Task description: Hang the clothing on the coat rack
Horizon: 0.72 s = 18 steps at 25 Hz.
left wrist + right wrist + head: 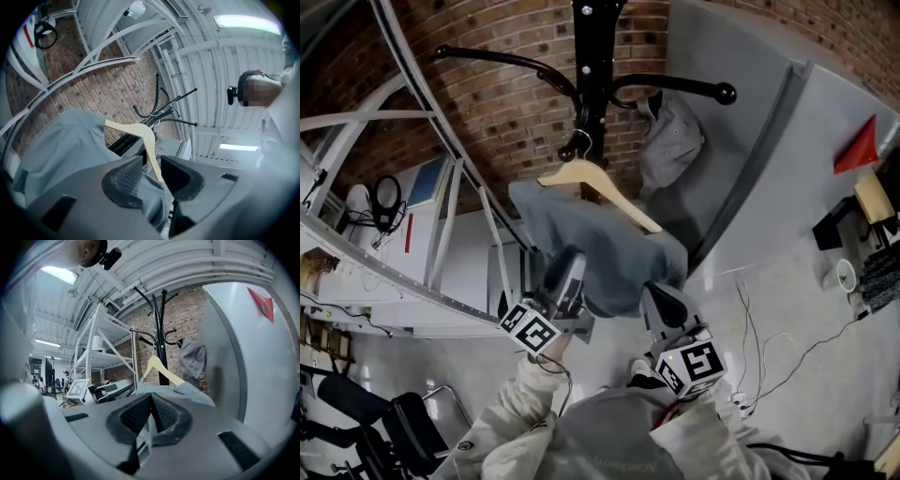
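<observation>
Head view, coat rack (598, 56): stood black against the brick wall, its arms spreading from the pole
Grey garment (609, 248): was draped over the hanger, just below the pole's lower hooks, with its bottom edge at both grippers
Second grey garment (670, 141): hung from the rack's right arm, apart from the first
Wooden hanger (591, 178): was tilted, its hook seemingly caught on a low hook beside the pole
Right gripper (661, 305): had its jaws closed on a thin fold of the garment's bottom edge
Left gripper (567, 281): had its jaws apart, with a loose fold lying between them against one pad, not visibly pinched
Done: the hanger looked to be on the rack, so the hanging was nearly finished
Left: both grippers had to let go, and the garment had to settle straight
</observation>
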Available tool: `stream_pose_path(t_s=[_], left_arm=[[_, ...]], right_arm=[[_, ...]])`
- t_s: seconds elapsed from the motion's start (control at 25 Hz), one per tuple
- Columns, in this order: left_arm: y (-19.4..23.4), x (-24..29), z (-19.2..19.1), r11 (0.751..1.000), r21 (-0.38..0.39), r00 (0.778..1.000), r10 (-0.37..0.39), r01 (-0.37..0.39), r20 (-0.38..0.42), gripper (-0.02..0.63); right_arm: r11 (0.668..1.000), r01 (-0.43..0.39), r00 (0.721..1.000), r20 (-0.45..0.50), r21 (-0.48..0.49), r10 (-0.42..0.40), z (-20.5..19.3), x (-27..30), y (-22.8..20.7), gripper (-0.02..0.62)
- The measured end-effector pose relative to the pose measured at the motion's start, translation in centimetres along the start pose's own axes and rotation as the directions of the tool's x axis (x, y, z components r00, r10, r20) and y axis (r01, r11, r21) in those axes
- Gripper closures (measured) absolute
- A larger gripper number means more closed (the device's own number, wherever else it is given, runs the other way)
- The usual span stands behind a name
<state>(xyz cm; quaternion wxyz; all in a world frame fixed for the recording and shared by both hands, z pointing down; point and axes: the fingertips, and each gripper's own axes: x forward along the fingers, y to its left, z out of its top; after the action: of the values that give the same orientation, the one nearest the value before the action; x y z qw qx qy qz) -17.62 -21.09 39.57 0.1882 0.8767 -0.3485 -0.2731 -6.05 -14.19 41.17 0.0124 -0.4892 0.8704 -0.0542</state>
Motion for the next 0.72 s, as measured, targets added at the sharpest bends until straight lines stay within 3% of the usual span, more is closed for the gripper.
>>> stream_pose_path(t_s=[0.16,0.36,0.48,0.6,0.72], left_arm=[[-1.6,-3.7,0.1,0.993,0.119,0.998,0.012,-0.006,-0.057,0.507],[-3.1,-8.9,0.0,0.960,0.276,0.991,0.068,-0.034,-0.116,0.561],[-4.1,-11.5,-0.8,0.926,0.376,0.981,0.105,-0.037,-0.161,0.583],[-4.6,-13.5,-2.1,0.872,0.488,0.963,0.166,-0.044,-0.210,0.597],[-5.6,-15.2,-3.3,0.834,0.550,0.949,0.204,-0.040,-0.240,0.597]], right_arm=[[1.000,0.012,1.000,0.002,-0.001,-0.012,-0.5,-1.0,3.2,0.571],[1.000,0.004,1.000,-0.003,0.006,-0.004,-1.4,-2.2,7.7,0.571],[1.000,0.008,1.000,-0.012,0.008,-0.007,-1.9,-3.3,9.8,0.571],[1.000,0.027,0.999,-0.020,0.012,-0.027,-2.5,-4.4,11.1,0.571],[0.999,0.048,0.998,-0.030,0.002,-0.048,-3.0,-5.4,12.1,0.571]])
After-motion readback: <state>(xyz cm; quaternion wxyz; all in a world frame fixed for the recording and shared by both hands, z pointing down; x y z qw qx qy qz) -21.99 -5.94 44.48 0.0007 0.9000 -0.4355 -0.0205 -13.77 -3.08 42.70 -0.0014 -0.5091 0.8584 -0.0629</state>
